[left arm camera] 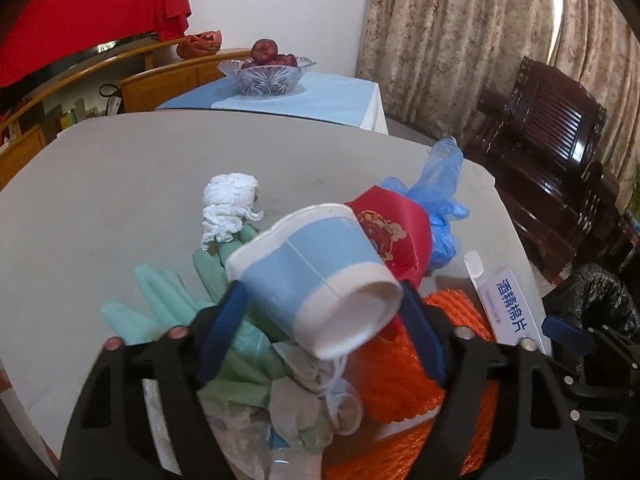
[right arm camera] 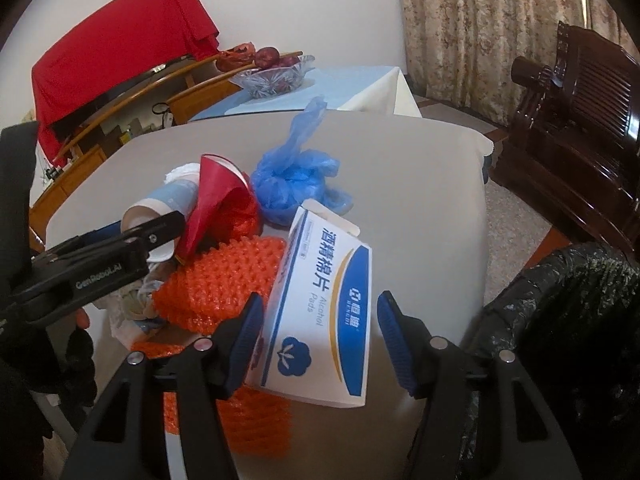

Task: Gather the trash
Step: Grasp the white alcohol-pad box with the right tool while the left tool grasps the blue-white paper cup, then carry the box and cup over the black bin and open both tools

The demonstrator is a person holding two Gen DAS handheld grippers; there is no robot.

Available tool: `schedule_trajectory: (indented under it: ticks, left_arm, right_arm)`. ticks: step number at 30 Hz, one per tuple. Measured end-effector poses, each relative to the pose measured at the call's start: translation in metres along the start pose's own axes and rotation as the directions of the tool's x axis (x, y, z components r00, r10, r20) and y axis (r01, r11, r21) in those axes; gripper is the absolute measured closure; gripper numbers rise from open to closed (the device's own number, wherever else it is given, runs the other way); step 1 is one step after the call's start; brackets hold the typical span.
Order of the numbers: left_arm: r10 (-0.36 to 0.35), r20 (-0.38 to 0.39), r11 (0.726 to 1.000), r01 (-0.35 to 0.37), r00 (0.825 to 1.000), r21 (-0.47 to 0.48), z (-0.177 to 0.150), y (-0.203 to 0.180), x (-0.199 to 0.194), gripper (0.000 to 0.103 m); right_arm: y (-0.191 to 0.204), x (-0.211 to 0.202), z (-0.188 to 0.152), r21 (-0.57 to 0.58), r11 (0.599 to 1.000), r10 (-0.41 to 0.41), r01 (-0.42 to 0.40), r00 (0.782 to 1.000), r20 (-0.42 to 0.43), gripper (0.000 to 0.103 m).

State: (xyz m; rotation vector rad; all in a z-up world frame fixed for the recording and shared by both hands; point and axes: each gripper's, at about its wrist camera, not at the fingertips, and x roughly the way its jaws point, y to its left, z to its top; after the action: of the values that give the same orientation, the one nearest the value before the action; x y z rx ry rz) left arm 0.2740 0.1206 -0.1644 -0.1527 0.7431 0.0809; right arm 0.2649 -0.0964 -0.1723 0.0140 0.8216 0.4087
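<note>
Gripping the blue cup [left arm camera: 316,280] across its wall, the left hand-held gripper [left arm camera: 320,320] holds it on its side, base toward the camera and mouth pointing away. The cup appears lifted just above the heap, though contact with the items beneath cannot be ruled out. A side grip suits a light paper cup: both pads bear on the wall, and the cup can be tipped out of the heap without dragging its neighbours.

The trash lies bunched near the front of the counter [left arm camera: 120,184]: green gloves [left arm camera: 160,304], a white tissue wad [left arm camera: 230,200], a red cup [left arm camera: 394,232] just behind the blue one, a blue bag [left arm camera: 440,208], orange netting [left arm camera: 424,384] and an alcohol-pad box [right arm camera: 320,308]. Bunching keeps every piece within short reach of the lined bin [right arm camera: 560,340], which stands off the counter's right edge.

The right hand-held gripper [right arm camera: 316,344] is spread wide and holds nothing. Its left pad sits just beside the box's left side; its right pad stands apart from the box, over bare counter. The box leans on the netting, one long edge raised, which leaves room for a pad beneath it. The gripper points forward and slightly downward, level with the box. In the right view, the left gripper enters from the left edge, angled across toward the heap.
</note>
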Motion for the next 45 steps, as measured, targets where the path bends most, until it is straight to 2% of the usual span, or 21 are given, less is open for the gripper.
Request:
schedule_trajectory:
  ticks: [5,8,11,13,14,15,20,26,31,36,42,45]
  left_arm:
    - [-0.028,0.020,0.999,0.028,0.999,-0.029,-0.002,0.016,-0.007,0.043]
    - [-0.043,0.029,0.998,0.044,0.999,-0.049,-0.004,0.023,-0.010,0.047]
    - [-0.048,0.037,0.998,0.050,0.998,-0.040,-0.006,0.024,-0.011,0.048]
    - [-0.052,0.042,0.998,0.053,0.998,-0.038,-0.006,0.022,-0.013,0.049]
    - [-0.053,0.047,0.998,0.055,0.997,-0.039,-0.006,0.023,-0.015,0.049]
    - [-0.052,0.050,0.998,0.054,0.997,-0.041,-0.006,0.022,-0.016,0.049]
    - [-0.064,0.075,0.998,0.066,0.995,-0.021,-0.004,0.017,-0.027,0.050]
    - [-0.088,0.113,0.996,0.089,0.990,0.003,-0.001,0.005,-0.051,0.050]
    - [-0.123,0.145,0.992,0.117,0.982,0.048,0.000,-0.015,-0.077,0.050]
    - [-0.193,0.147,0.979,0.180,0.970,0.097,-0.003,-0.047,-0.096,0.050]
    - [-0.294,0.129,0.948,0.272,0.947,0.167,-0.010,-0.101,-0.109,0.050]
    - [-0.351,0.102,0.923,0.326,0.931,0.207,-0.017,-0.133,-0.109,0.050]
  right_arm:
    - [0.004,0.006,0.001,0.009,1.000,-0.009,0.009,1.000,-0.017,0.033]
    - [0.003,0.013,0.002,0.043,0.999,-0.020,0.021,0.999,-0.035,0.028]
    - [-0.001,0.019,0.003,0.081,0.996,-0.023,0.027,0.998,-0.056,0.027]
    - [-0.002,0.022,0.005,0.085,0.996,-0.022,0.029,0.997,-0.075,0.029]
    - [-0.001,0.023,0.006,0.077,0.997,-0.019,0.026,0.996,-0.084,0.041]
    - [0.000,0.022,0.006,0.071,0.997,-0.017,0.023,0.996,-0.085,0.046]
    - [0.015,0.006,0.011,-0.008,0.999,-0.050,0.050,0.998,-0.035,0.049]
    - [0.022,-0.025,0.022,-0.023,0.998,-0.051,0.052,0.998,0.040,0.050]
    - [0.014,-0.063,0.031,0.001,0.998,-0.056,0.056,0.992,0.113,0.050]
    - [-0.004,-0.104,0.029,0.019,0.995,-0.098,0.096,0.982,0.162,0.050]
    - [-0.055,-0.153,0.009,0.093,0.978,-0.201,0.186,0.962,0.188,0.050]
    - [-0.087,-0.172,-0.006,0.138,0.959,-0.269,0.246,0.946,0.180,0.049]
